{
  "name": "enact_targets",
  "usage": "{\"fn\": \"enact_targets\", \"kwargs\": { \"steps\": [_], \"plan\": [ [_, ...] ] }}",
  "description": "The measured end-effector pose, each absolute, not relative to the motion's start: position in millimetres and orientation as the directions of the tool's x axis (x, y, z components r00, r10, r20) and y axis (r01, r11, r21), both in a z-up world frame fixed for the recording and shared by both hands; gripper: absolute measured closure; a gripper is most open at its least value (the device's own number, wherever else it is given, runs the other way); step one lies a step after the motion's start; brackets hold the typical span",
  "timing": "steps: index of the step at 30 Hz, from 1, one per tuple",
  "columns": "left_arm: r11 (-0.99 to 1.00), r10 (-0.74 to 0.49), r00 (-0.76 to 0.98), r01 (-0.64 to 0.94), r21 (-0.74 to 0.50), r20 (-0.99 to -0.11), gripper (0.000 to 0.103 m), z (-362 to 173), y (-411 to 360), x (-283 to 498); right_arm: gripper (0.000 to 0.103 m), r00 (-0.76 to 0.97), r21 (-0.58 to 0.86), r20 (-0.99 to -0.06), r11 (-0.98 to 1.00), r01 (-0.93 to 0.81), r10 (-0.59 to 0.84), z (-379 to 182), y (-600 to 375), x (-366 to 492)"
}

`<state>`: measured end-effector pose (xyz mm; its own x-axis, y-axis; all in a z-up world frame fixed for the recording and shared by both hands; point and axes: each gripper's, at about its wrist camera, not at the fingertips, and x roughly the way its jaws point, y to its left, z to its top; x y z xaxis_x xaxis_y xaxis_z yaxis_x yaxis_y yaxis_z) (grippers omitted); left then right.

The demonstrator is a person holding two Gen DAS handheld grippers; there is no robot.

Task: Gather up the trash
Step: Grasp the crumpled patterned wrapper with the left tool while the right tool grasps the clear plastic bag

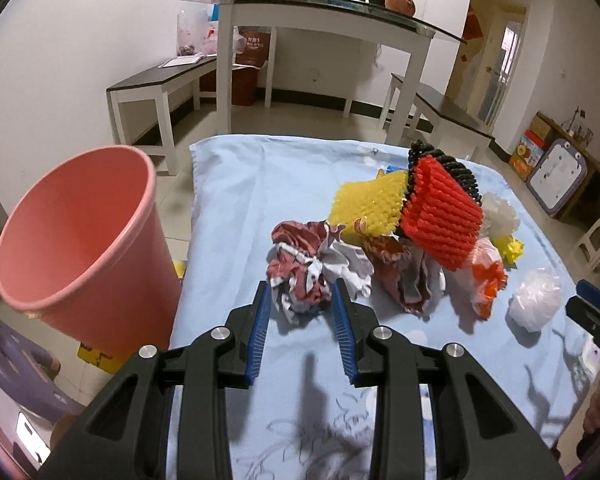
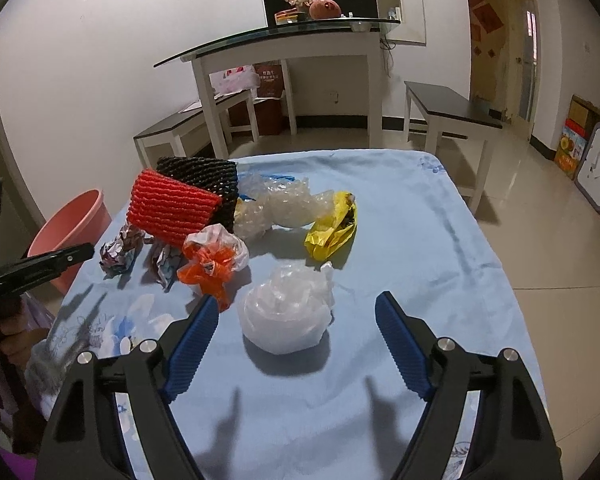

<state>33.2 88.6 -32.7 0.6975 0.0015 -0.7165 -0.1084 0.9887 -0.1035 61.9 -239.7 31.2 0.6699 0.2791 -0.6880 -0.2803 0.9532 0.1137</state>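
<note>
A low bench covered with a pale blue cloth (image 2: 400, 216) carries a heap of trash. The cloth has a faint printed drawing near its front edge. The room behind has white walls, a glossy tiled floor, a white dining table with a glass top (image 2: 284, 40), and two dark-topped seats (image 2: 452, 108) either side of it. A dark red carton (image 1: 252, 46) under that table bears writing too small to read.

The left gripper (image 1: 300, 308) is partly open, its blue-padded jaws standing either side of a crumpled ball of red-and-white paper (image 1: 300, 276); whether the pads touch the paper cannot be told. A second crumpled paper wad (image 1: 404, 276) lies just to its right. Behind them rest a yellow foam net sleeve (image 1: 364, 204), a red foam net sleeve (image 1: 440, 216) and a black foam net sleeve (image 2: 208, 176), leaning together.

The right gripper (image 2: 296, 320) is wide open and holds nothing. A crumpled clear plastic bag (image 2: 288, 316) sits on the cloth between its jaws, apart from both. Near it lie an orange-and-white plastic bag (image 2: 210, 260), a yellow plastic bag (image 2: 332, 228) and clear bubble wrap (image 2: 280, 204).

A pink plastic bin (image 1: 80, 236) stands on the floor beside the bench's left edge, mouth open.
</note>
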Motion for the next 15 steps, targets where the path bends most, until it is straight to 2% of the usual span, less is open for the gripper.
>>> {"fn": "enact_targets", "kwargs": {
  "steps": [5, 6, 7, 15],
  "plan": [
    [0.993, 0.043, 0.668, -0.108, -0.039, -0.743, 0.071, -47, 84, 50, 0.024, 0.655, 0.118, -0.703, 0.953, -0.279, 0.279, 26, -237, 68],
    [0.994, 0.052, 0.664, -0.109, -0.027, -0.746, 0.074, -49, 83, 51, 0.024, 0.652, 0.12, -0.705, 0.953, -0.278, 0.279, 26, -237, 68],
    [0.994, 0.056, 0.661, -0.108, -0.021, -0.748, 0.089, -51, 83, 52, 0.024, 0.649, 0.123, -0.708, 0.953, -0.275, 0.279, 25, -237, 70],
    [0.996, 0.047, 0.695, -0.086, -0.018, -0.718, 0.095, -41, 84, 43, 0.031, 0.616, 0.164, -0.734, 0.955, -0.245, 0.284, 16, -242, 82]
  ]
}}
